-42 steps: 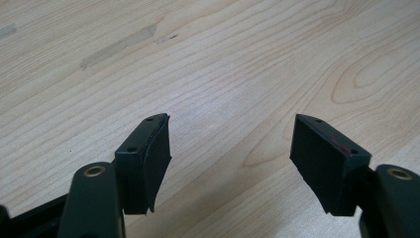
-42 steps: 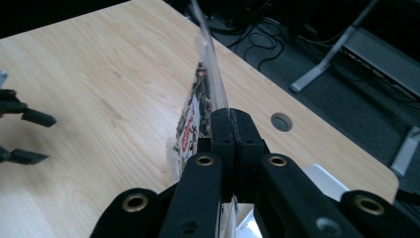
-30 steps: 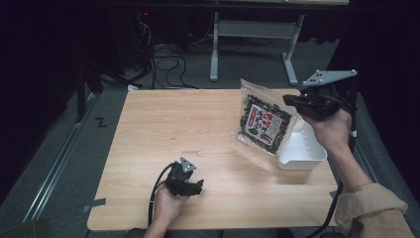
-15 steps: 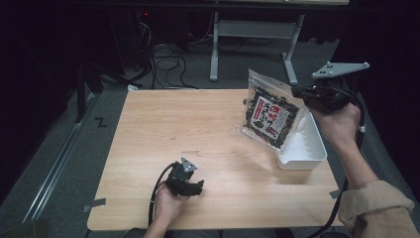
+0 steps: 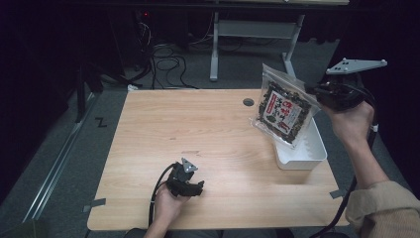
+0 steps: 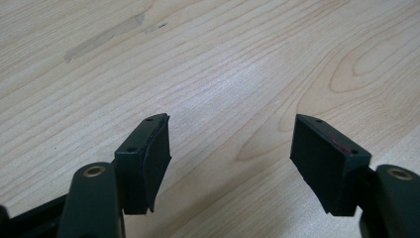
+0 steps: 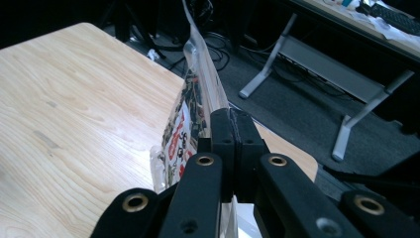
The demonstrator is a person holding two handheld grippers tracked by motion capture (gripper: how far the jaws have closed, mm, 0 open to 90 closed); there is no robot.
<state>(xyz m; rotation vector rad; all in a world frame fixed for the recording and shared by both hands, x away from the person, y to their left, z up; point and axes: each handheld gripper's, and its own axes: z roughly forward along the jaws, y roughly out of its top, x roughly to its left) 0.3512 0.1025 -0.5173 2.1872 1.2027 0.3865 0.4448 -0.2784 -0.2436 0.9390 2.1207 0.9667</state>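
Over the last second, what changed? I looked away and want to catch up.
The right tongs, shut on the snack bag, have lifted it up and away from the white tray, so it now hangs clear above the tray's far end. The left tongs stayed open and low over the wooden table; the tray did not move.

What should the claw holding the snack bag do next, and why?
Probably carry the snack bag a little further left, clear of the white bin. The right claw is shut on the bag's edge, and the bag hangs lifted with its lower corner over the bin.
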